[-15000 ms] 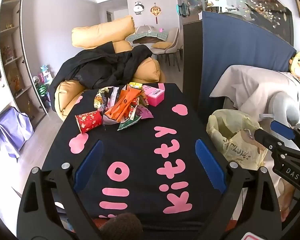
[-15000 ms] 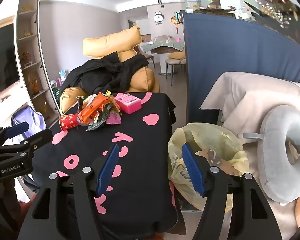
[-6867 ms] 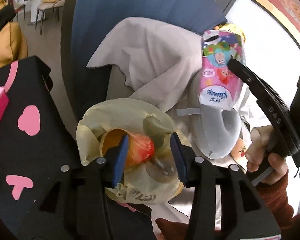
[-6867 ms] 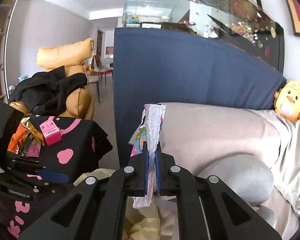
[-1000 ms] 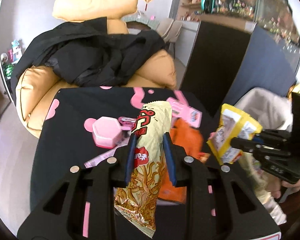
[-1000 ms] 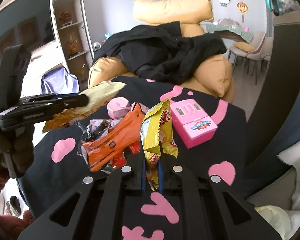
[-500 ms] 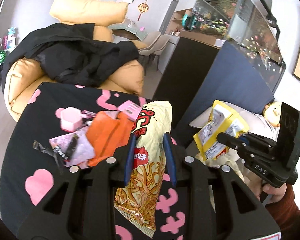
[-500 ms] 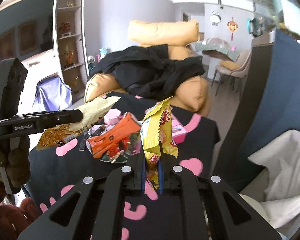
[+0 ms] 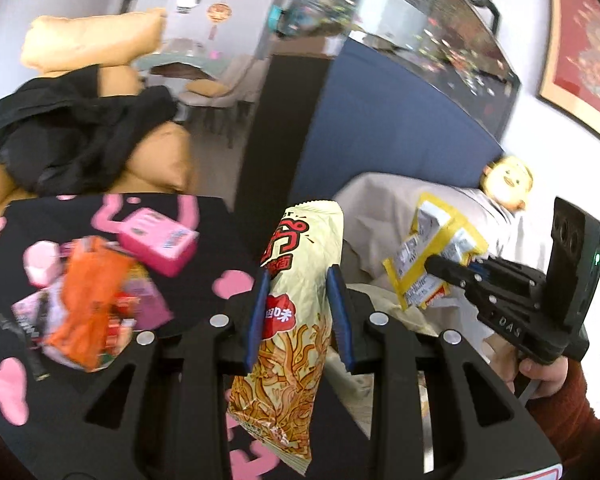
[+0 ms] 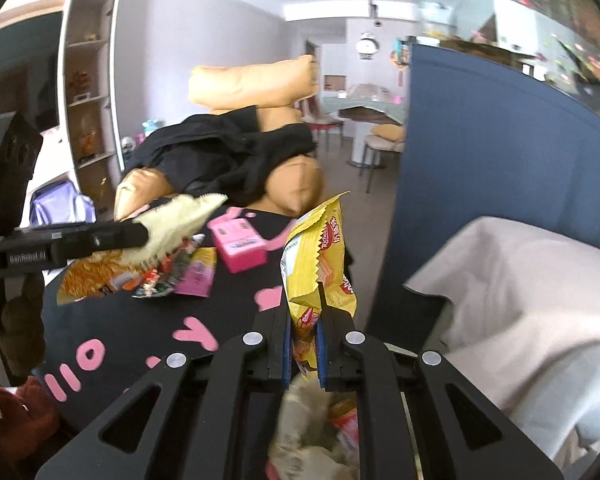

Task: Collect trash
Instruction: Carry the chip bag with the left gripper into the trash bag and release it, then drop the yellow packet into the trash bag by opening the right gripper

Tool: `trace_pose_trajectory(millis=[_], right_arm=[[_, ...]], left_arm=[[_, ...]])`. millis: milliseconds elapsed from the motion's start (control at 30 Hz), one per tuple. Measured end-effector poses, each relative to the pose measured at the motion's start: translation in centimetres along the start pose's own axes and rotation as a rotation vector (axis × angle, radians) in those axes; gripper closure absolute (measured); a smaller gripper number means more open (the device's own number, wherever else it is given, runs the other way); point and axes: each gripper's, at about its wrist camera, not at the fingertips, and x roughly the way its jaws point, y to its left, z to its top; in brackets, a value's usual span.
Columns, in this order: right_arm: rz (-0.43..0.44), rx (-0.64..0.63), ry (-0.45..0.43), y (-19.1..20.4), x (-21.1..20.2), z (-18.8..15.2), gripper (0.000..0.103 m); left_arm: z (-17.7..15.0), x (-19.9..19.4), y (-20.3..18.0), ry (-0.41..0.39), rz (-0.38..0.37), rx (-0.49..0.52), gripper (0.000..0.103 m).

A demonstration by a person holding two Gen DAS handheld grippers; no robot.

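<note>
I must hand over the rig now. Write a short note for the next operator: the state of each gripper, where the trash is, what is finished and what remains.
Left gripper: shut on the cream noodle-snack bag, lifted off the table.
Right gripper: shut on the yellow snack packet, held above the trash bag.
Done: both wrappers picked up, neither dropped in yet.
Left: release both into the bag, then collect the wrapper pile beside the pink box on the black table.
</note>
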Motion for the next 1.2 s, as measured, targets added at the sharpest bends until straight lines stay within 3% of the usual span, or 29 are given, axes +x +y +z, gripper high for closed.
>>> trace_pose_trajectory(millis=[233, 467, 767, 867, 967, 1200], right_arm=[[-0.081, 0.041, 0.010, -4.4, -1.3, -1.9, 0.092], [-0.161, 0.087, 0.007, -8.5, -2.4, -3.0, 0.092], [-0.177, 0.141, 0.027, -11.1, -1.5, -4.2, 0.092], [-0.160, 0.161, 0.031, -11.5, -0.8, -4.5, 0.092], [-0.123, 0.184, 0.032, -11.6, -0.1, -4.9, 0.092], [-0.005, 0.228, 0.072, -9.9, 3.2, -6.2, 0.092]], left_arm=[[-1.6, 6.4, -4.1, 0.121, -0.104, 0.033, 0.075], [-3.9, 11.3, -6.8, 0.189, -0.154, 0.054, 0.075], [-6.4, 18.2, -9.3, 0.291, -0.219, 0.021, 0.075], [-6.7, 19.3, -9.8, 0.294, -0.241, 0.037, 0.065], [-6.3, 19.2, -8.8, 0.286, -0.225, 0.004, 0.053], [-4.6, 16.6, -4.1, 0.227, -0.089, -0.066, 0.049]])
